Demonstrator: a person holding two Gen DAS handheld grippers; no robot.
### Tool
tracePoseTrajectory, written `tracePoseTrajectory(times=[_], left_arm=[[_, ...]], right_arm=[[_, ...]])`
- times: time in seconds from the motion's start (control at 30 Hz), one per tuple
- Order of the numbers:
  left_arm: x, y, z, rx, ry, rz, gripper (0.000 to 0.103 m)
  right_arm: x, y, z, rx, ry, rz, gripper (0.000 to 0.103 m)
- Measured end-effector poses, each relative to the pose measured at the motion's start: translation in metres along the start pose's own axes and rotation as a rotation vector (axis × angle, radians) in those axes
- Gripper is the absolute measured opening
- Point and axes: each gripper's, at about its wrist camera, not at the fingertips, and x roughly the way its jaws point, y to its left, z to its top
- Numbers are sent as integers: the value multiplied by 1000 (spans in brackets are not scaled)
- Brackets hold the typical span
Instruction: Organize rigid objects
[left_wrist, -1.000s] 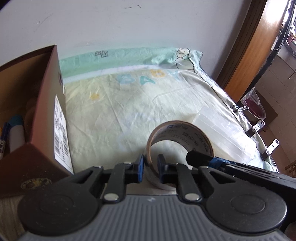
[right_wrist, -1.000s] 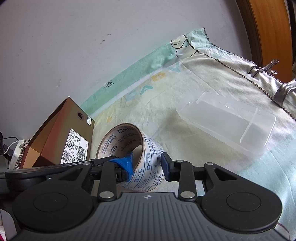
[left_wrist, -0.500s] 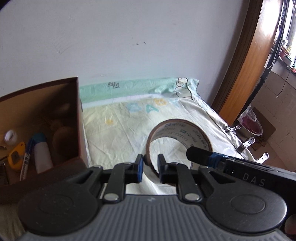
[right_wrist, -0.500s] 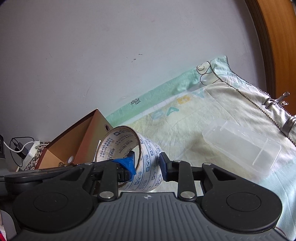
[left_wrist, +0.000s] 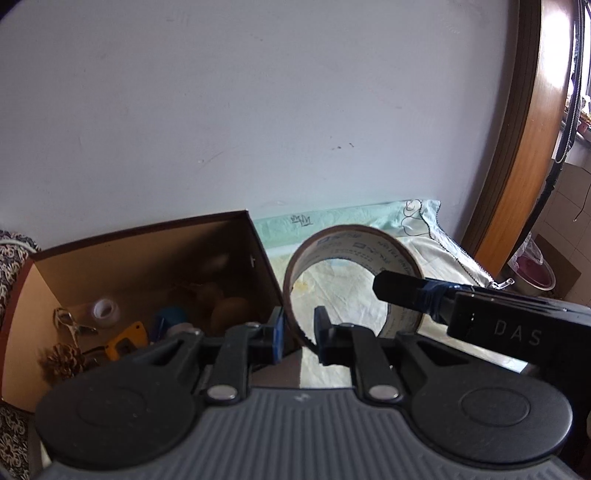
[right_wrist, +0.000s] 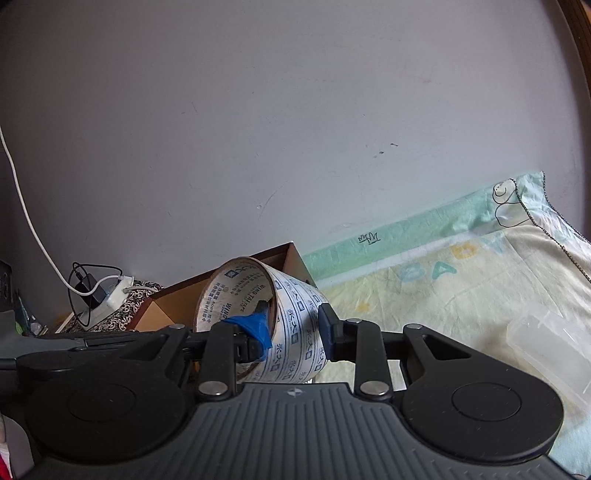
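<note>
A wide roll of printed packing tape hangs in the air above the bed, just right of an open brown cardboard box. My left gripper is shut on the roll's near wall, one pad outside and one inside the ring. The right gripper's finger reaches into the ring from the right. In the right wrist view the tape roll is clamped by my right gripper, the blue-wrapped finger inside and the other pad on the printed outside. The box sits behind it.
Inside the box lie a small clear tape roll, a yellow tool and a pine cone. A clear plastic container rests on the pale baby-print cloth. A white power strip with cables sits left of the box.
Both grippers have risen with the tape roll off the cloth and carried it toward the box. The box's open inside now shows in the left wrist view.
</note>
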Motion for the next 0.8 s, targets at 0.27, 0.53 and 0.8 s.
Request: tracePoseTrajectory(times=[0.27, 0.53, 0.8], left_arm=[[-7, 44, 4, -40, 19, 44, 13], [-2, 88, 9, -10, 29, 124, 13], [19, 131, 16, -13, 41, 152, 13]], right_arm=[[29, 32, 3, -37, 14, 66, 10], [74, 60, 3, 11, 94, 121, 10], [130, 81, 1, 67, 216, 122, 9]])
